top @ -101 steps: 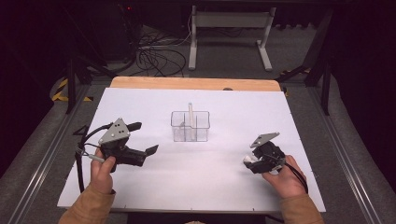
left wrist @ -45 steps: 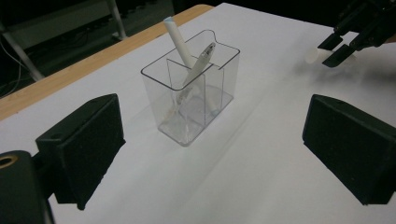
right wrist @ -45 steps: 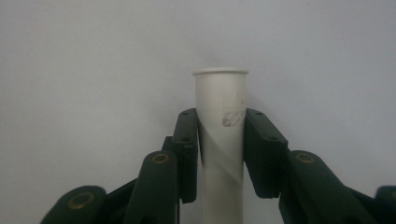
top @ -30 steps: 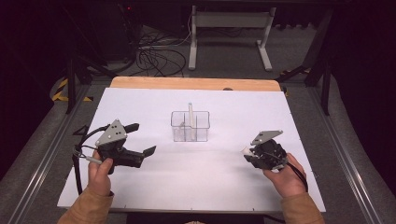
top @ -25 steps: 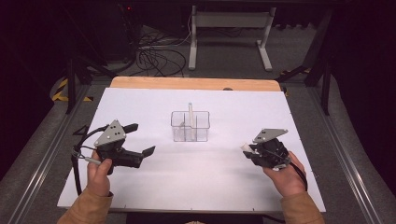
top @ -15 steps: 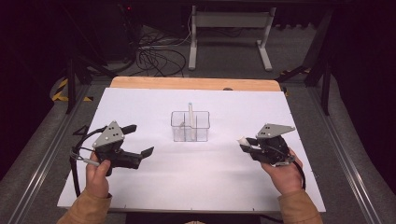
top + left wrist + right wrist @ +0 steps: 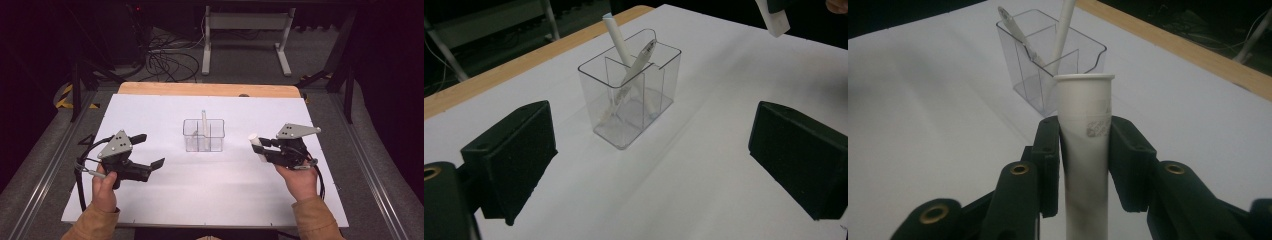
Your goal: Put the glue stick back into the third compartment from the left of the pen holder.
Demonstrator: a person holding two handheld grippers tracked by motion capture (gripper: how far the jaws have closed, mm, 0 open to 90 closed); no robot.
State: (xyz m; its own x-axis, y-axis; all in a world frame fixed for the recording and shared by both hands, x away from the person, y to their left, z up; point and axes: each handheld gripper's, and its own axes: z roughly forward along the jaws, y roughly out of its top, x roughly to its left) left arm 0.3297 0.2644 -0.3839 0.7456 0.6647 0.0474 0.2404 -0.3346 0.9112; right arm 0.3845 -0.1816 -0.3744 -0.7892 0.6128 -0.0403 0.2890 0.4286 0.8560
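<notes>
I am holding a white tube (image 7: 1084, 150) in my right gripper (image 7: 264, 148), its two black jaws pressing against the tube's sides so that the flanged end is sticking up above them. Seen from above, the tube (image 7: 257, 145) is hanging over the table (image 7: 165, 107) to the right of the clear holder (image 7: 203, 135), near it but apart from it, and it is tilting toward the holder.

The holder (image 7: 629, 97) is standing upright near the middle of the white table top and is divided into compartments by clear walls. A white stick (image 7: 616, 37) is leaning inside it, poking well above the rim, and a clear-bodied pen (image 7: 631, 70) is leaning across it (I cannot tell for certain which compartment each one is sitting in).

My left gripper (image 7: 146, 150) is resting low over the table to the left of the holder, well apart from it. Its jaws are spread wide with nothing between them, and they are framing the holder in the left gripper view. The tip of the tube (image 7: 774, 17) is showing beyond the holder at the top right of that view.
</notes>
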